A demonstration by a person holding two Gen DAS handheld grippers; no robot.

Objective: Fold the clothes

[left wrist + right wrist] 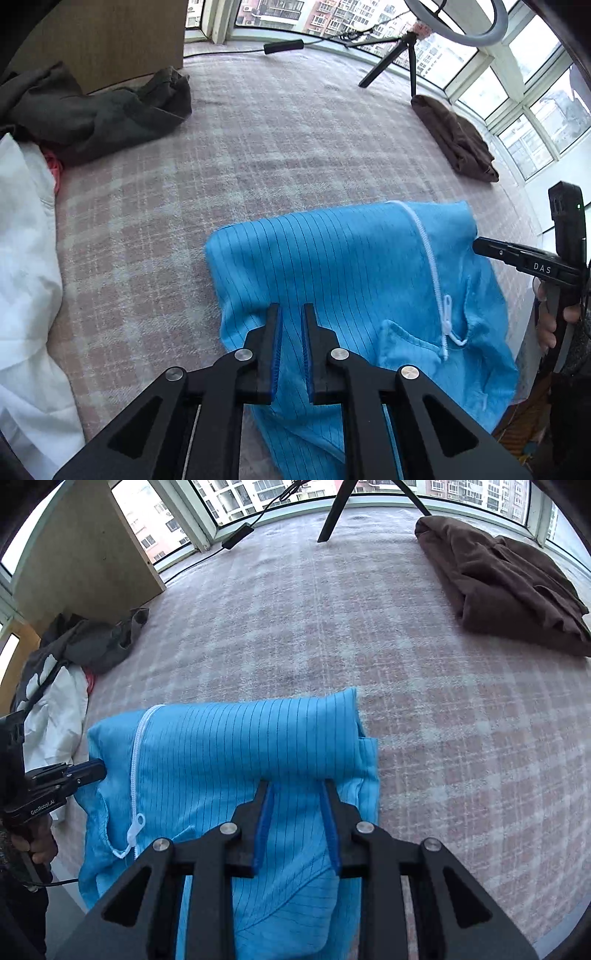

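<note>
Left wrist view shows a big bed with a pink and white checked cover. It fills most of the picture.

On the near part of the cover lies a bright blue jacket with thin dark stripes. Its top part is rolled or folded over toward the near edge, so one fold looks done. The lower part hangs down off the near side, so it looks like more folding is left.

Far off on the right lies a brown cloth, and it looks folded already. On the left sits a dark grey pile, all bunched up. Beside it lies a white cloth, not folded either. So one thing looks finished, one is partway, and at least two wait their turn.

A white zipper runs down the blue jacket near its left side.

The left gripper points down at the jacket. Its two fingers stand a little apart, and blue cloth shows in the gap, but the pads do not seem to press it. The right gripper is over the jacket's right part. Its fingers are spread wider, with their tips at the rolled edge. Whether they pinch a fold cannot be told for sure.
</note>
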